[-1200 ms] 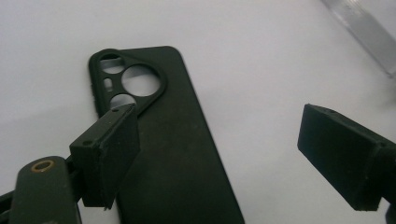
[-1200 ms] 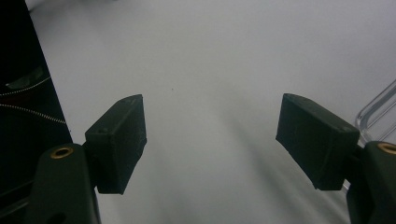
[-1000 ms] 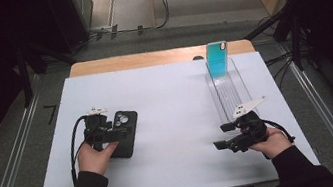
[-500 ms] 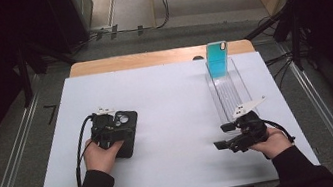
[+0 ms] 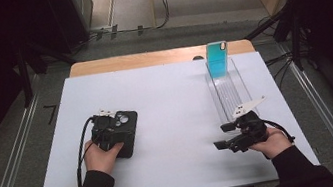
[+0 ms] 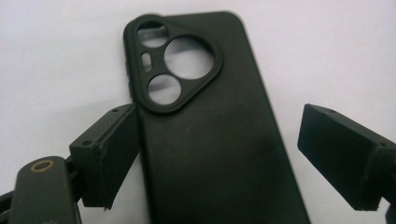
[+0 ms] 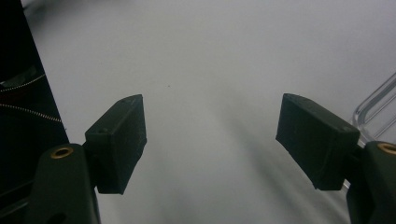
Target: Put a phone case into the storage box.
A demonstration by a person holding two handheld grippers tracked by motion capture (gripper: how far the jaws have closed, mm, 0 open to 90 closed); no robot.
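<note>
Jaws of the left gripper (image 5: 109, 128) stand apart in the high view, over a black phone case (image 5: 125, 130) lying flat on the white table (image 5: 174, 122); the right gripper (image 5: 224, 136) rests well apart, beside a clear rack (image 5: 228, 95) holding a teal phone case (image 5: 217, 60). Left gripper view: the black phone case (image 6: 215, 140) lies between the spread jaws, one touching its edge, the other clear. Right gripper view: jaws are wide with bare table (image 7: 210, 93) between.

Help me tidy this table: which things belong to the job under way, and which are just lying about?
In the job:
- black phone case, lying between the open jaws of the left tool
- right tool, open over bare table

Lying about:
- clear rack
- teal phone case, standing at its far end
</note>
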